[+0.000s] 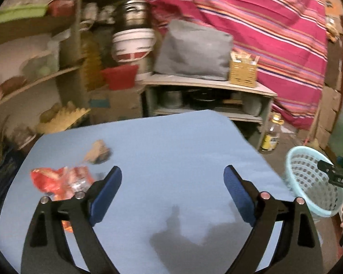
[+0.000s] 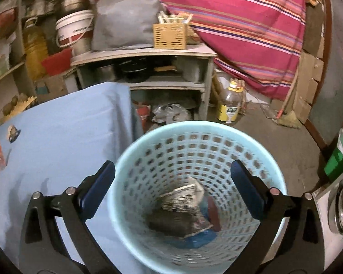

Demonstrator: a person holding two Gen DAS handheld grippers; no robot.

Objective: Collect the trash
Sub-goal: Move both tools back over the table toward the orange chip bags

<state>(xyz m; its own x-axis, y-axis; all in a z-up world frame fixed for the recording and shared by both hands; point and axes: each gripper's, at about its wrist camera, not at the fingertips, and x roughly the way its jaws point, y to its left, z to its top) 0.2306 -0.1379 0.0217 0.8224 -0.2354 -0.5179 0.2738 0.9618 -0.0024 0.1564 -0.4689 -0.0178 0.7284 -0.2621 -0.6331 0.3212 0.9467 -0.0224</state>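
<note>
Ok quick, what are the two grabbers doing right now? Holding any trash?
Left gripper: open, holding nothing, over the blue table.
Right gripper: open, holding nothing, above the trash basket.

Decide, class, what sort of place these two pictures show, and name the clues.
Probably a home storeroom or kitchen corner: a low shelf unit holding pots, a white bucket among stacked containers, and an oil bottle on the bare floor.

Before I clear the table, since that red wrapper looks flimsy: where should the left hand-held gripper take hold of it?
Grip the red wrapper at its crumpled, raised middle, coming down from above with the open left hand-held gripper. It lies loose and flattish on the blue table, so the edges probably offer little to pinch.
</note>
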